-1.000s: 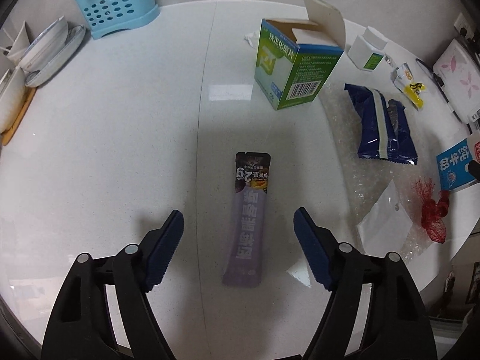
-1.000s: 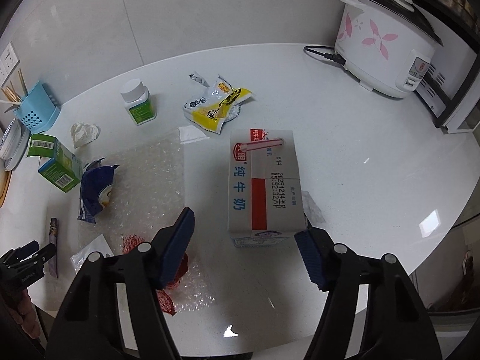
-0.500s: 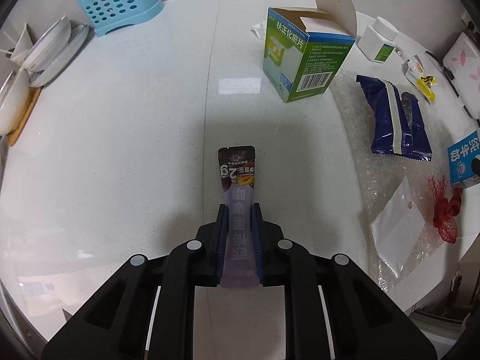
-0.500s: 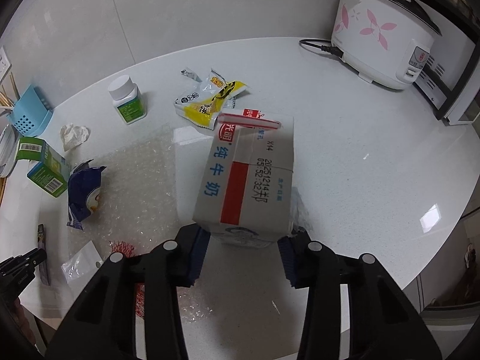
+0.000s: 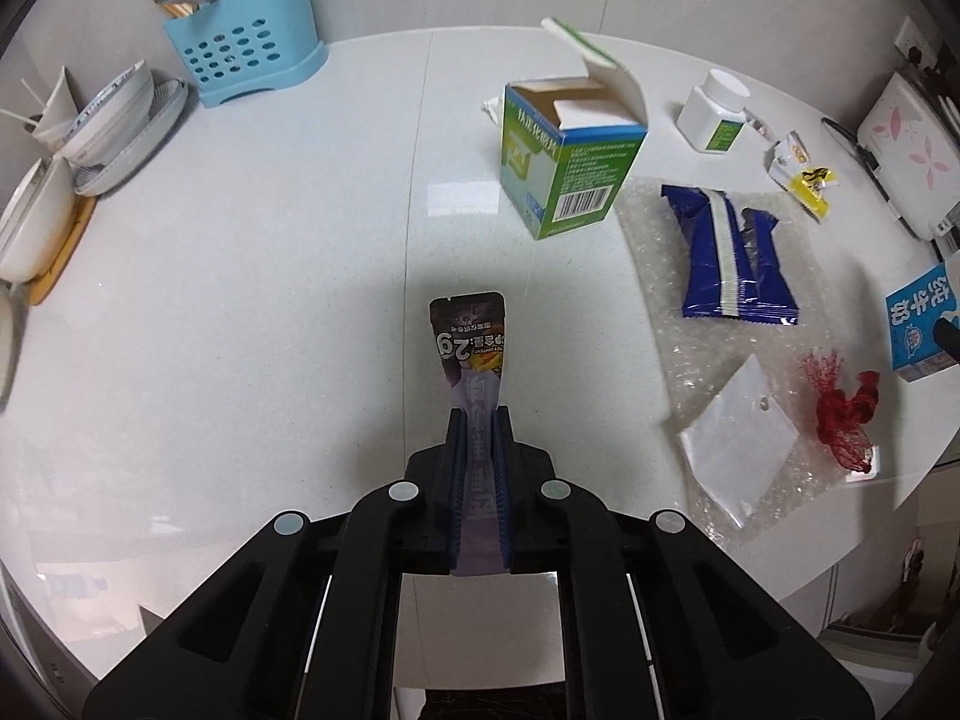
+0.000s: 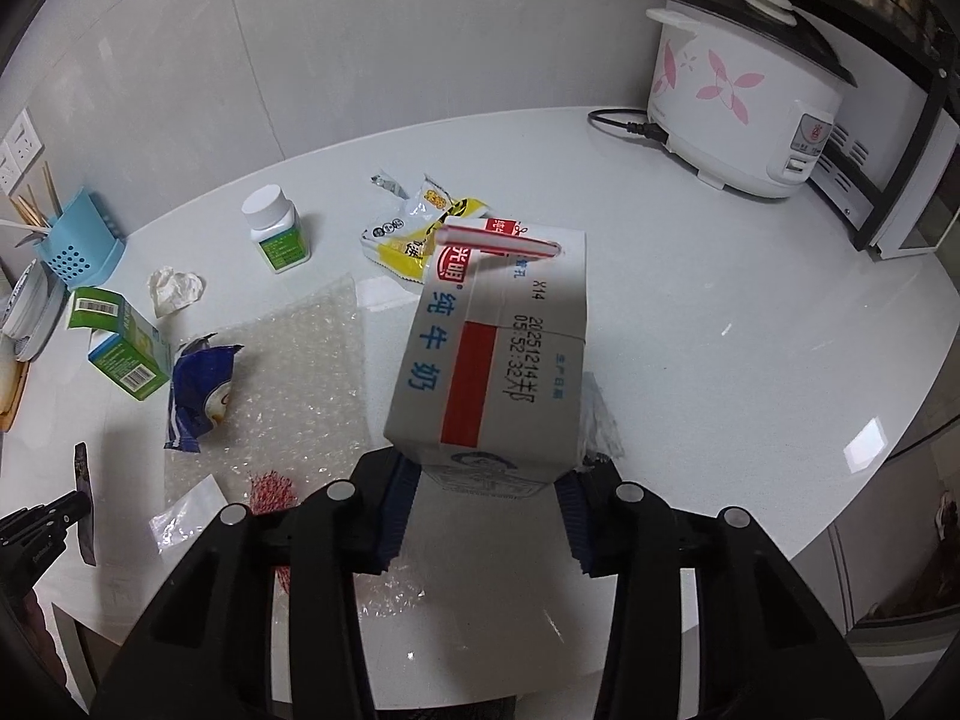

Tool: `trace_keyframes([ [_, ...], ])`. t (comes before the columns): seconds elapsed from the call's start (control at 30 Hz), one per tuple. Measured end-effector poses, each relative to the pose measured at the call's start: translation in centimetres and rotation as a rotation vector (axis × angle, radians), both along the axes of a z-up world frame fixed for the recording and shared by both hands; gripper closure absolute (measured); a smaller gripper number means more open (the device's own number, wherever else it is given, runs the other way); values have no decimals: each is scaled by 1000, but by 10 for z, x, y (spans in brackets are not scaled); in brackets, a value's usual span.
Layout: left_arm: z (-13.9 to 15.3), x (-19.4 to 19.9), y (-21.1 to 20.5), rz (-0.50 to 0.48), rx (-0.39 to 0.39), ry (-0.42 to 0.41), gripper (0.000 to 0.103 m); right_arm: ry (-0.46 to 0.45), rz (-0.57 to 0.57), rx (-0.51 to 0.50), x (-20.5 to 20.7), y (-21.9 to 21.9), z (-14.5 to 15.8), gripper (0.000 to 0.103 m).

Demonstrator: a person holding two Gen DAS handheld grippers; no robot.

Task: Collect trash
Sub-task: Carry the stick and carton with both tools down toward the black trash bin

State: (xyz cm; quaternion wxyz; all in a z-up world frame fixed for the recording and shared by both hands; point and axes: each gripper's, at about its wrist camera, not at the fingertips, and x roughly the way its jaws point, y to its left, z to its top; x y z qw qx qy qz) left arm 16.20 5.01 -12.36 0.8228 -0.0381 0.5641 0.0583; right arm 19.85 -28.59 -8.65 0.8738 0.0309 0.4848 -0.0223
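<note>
A dark purple sachet (image 5: 471,339) sticks out forward from my left gripper (image 5: 478,420), lifted off the white counter (image 5: 240,276). The jaws are closing, with the blue pads pressing its lower half. In the right wrist view a grey milk carton (image 6: 498,354) with a red stripe and a straw is tilted up off the counter. My right gripper (image 6: 485,474) is shut on its bottom end. The carton (image 5: 918,318) also shows at the right edge of the left wrist view. The left gripper (image 6: 54,516) and the sachet (image 6: 82,480) appear at the far left of the right wrist view.
Lying on the counter are an open green box (image 5: 570,174), a blue wrapper (image 5: 729,258) on bubble wrap (image 5: 678,312), red netting (image 5: 840,414), a clear bag (image 5: 741,438), a pill bottle (image 5: 714,111), a yellow wrapper (image 6: 414,240) and a tissue (image 6: 174,288). Rice cooker (image 6: 744,102) back right; blue utensil holder (image 5: 246,60) and bowls (image 5: 90,126) back left.
Both grippers went from open to shut, the left on the sachet, the right on the milk carton. Both things have since risen off the counter, the carton tilting up.
</note>
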Motion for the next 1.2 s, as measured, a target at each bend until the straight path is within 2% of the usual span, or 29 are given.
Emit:
trace_keyframes([
  [0.57, 50, -56, -33, -28, -10, -94, 95, -81, 38, 17, -58, -2, 38, 63],
  [1.2, 74, -131, -85, -99, -57, -145, 95, -123, 133, 29, -156, -3, 57, 63],
])
